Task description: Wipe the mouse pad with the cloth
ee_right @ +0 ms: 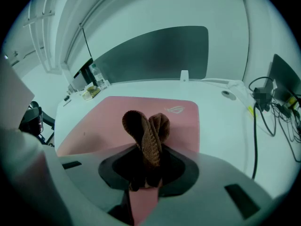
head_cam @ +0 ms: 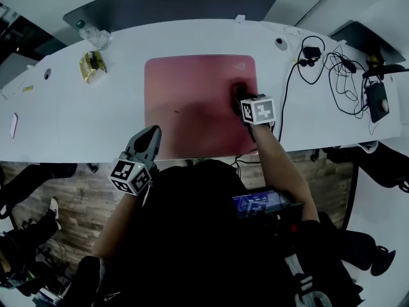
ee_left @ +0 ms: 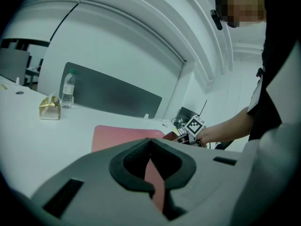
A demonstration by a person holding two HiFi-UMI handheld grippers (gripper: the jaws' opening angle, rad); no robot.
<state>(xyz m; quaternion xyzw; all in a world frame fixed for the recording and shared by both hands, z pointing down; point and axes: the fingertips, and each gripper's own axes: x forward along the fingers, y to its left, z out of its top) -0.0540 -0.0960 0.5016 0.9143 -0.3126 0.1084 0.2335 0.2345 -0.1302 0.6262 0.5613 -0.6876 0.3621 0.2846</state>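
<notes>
A pink mouse pad (head_cam: 192,101) lies in the middle of the white table (head_cam: 77,120). My right gripper (head_cam: 240,98) is over the pad's right part, shut on a folded brown cloth (head_cam: 238,88). In the right gripper view the cloth (ee_right: 146,128) stands up out of the shut jaws (ee_right: 149,160) above the pad (ee_right: 108,119). My left gripper (head_cam: 153,132) hovers at the pad's near left corner by the table's front edge, shut and holding nothing. In the left gripper view its jaws (ee_left: 150,142) meet, with the pad (ee_left: 117,134) behind them.
A gold box (head_cam: 92,67) and a water bottle (head_cam: 96,36) stand at the back left. Tangled cables (head_cam: 332,69) and a dark device (head_cam: 377,101) lie at the right. A grey divider panel (head_cam: 172,5) runs behind the table. A small pink item (head_cam: 13,125) lies far left.
</notes>
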